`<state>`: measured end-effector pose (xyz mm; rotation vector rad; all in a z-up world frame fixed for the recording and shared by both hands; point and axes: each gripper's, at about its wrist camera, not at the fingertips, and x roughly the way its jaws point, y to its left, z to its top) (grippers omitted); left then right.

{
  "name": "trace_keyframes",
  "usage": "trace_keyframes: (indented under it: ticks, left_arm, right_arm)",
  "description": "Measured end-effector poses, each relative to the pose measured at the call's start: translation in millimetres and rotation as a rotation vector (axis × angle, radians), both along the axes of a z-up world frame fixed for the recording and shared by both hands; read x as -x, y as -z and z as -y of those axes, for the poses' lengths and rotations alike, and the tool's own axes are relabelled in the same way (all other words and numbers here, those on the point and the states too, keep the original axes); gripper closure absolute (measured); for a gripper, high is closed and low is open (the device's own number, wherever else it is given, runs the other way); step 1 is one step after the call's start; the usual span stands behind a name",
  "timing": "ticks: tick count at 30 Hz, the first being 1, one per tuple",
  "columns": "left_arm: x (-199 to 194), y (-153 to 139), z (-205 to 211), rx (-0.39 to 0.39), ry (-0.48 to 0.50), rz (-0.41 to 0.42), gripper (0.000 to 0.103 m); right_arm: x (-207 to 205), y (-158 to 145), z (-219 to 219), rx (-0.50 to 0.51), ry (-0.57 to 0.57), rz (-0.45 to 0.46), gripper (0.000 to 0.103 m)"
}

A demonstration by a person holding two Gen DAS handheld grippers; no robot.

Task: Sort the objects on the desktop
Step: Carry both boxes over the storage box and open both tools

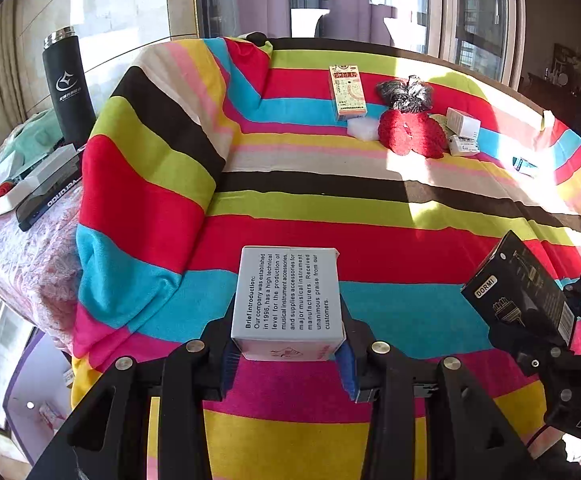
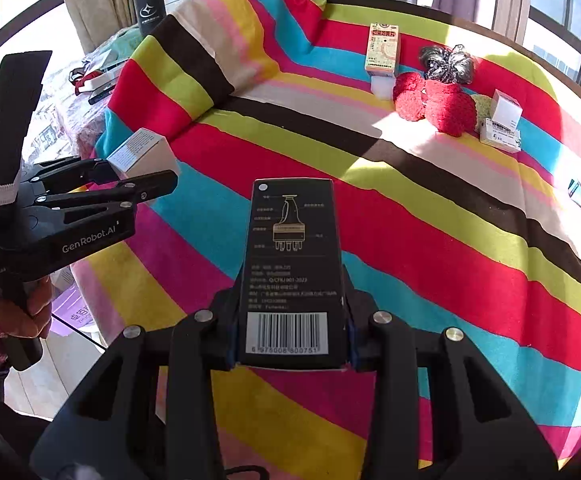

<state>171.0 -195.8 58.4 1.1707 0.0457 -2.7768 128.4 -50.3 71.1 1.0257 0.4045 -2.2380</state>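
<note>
striped blanket [image 1: 370, 208] | medicine box [image 1: 347, 91]; red knit [image 1: 410, 133]; sponge [image 1: 362, 129]

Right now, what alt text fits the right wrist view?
The right gripper clamps a black barcoded box above a rainbow-striped blanket. At left, the left gripper holds a white box; more boxes and red yarn lie beyond.

Soft striped cloth [image 1: 330, 236], matt cardboard box [image 1: 288, 300]

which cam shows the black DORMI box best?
Right wrist. The black box sits centred, clamped in the right hand-held gripper, with its diagram face and barcode fully visible. The left wrist view catches it only at the right edge, tilted, showing the DORMI label and partly hidden by the gripper.
</note>
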Motion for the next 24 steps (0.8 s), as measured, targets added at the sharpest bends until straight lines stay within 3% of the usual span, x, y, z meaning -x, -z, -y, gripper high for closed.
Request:
trace_keyframes:
  ticks: [5,12,17,24]
  left_arm:
    - [-35.7,-14.3,59.2,0.029,-0.147,-0.045,0.062]
    - [-102.2,-25.5,160.2,0.043,-0.439,-0.092,0.062]
    - [-145.7,-6.7,218.9,0.012,-0.620,-0.076,0.062]
    - [-180.1,26.8,269.4,-0.012,-0.772,-0.017,0.062]
  right_arm:
    - [-23.9,-12.7,75.6,-0.017,-0.172,-0.050,0.062]
    - [-68.5,-26.9,171.7,-0.018,-0.418,-0.103,0.062]
    - [-104.1,-17.3,226.7,-0.046,-0.587,-0.118,0.061]
    - [-140.2,18.6,286.1,-0.092,-0.751,-0.080,0.061]
